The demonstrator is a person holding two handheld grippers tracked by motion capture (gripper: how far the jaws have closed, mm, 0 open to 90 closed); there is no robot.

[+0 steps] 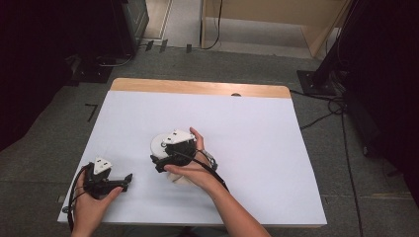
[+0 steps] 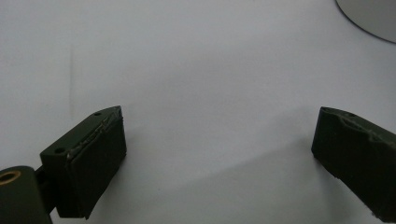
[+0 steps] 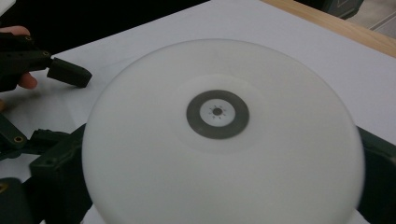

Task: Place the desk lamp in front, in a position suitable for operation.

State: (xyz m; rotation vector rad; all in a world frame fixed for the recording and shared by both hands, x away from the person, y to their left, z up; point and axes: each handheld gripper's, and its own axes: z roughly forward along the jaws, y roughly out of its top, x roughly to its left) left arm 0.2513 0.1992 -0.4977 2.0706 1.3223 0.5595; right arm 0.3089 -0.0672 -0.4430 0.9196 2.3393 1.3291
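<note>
Straddling the white disc (image 3: 224, 140), right tongs (image 1: 159, 163) spread wide; left tongs (image 2: 219, 158) open, empty, on white sheet (image 1: 247, 148)

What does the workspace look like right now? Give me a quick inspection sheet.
Surface: table under a white sheet, wooden strip bare at the far edge.
Job's things: white disc with a grey centre ring, lying between the right gripper's jaws.
Clutter: nothing seen.
Grippers: right gripper jaws wide at the disc's sides, grip cannot be told; left gripper open, nothing between its jaws, apart from the disc.
Cables: one trails from each gripper; more lie on the floor.
Surroundings: grey floor, dark stands, wooden furniture beyond.
</note>
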